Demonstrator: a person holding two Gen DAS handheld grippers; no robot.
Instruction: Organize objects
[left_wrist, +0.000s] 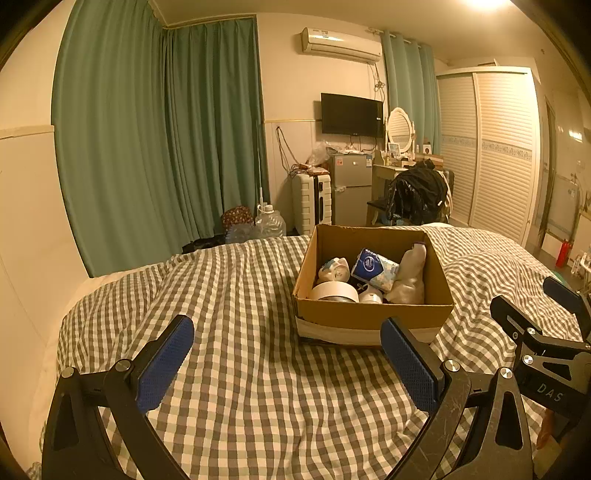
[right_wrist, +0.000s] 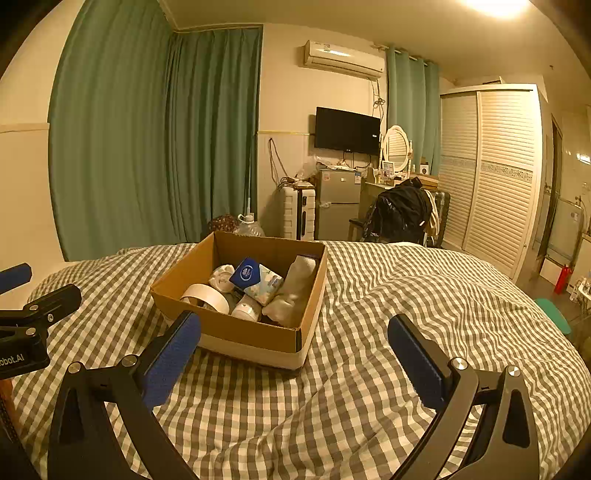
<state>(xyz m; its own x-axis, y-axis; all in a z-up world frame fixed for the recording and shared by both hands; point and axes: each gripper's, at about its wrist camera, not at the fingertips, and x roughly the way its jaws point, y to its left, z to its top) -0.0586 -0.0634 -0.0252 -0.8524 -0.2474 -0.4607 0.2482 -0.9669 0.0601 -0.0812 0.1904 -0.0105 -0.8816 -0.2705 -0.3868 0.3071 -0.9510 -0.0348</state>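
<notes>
An open cardboard box (left_wrist: 373, 314) sits on the checked bed cover (left_wrist: 240, 295); it also shows in the right wrist view (right_wrist: 255, 332). Inside lie a white tape roll (left_wrist: 333, 291), a blue tissue pack (left_wrist: 375, 268), a pale cat figure (left_wrist: 334, 270), a grey sock-like bundle (left_wrist: 410, 275) and a small white cup (left_wrist: 370, 295). My left gripper (left_wrist: 288, 354) is open and empty, hovering over the cover in front of the box. My right gripper (right_wrist: 293, 350) is open and empty, just before the box's near right corner. It also shows at the right edge of the left wrist view (left_wrist: 535, 314).
Green curtains (left_wrist: 159, 129) hang behind the bed. A white suitcase (left_wrist: 310, 199), small fridge (left_wrist: 351, 188), dresser with mirror (left_wrist: 399, 133), chair with a black bag (left_wrist: 417, 192) and a louvred wardrobe (left_wrist: 491, 147) stand beyond. Water bottles (left_wrist: 269, 221) sit on the floor.
</notes>
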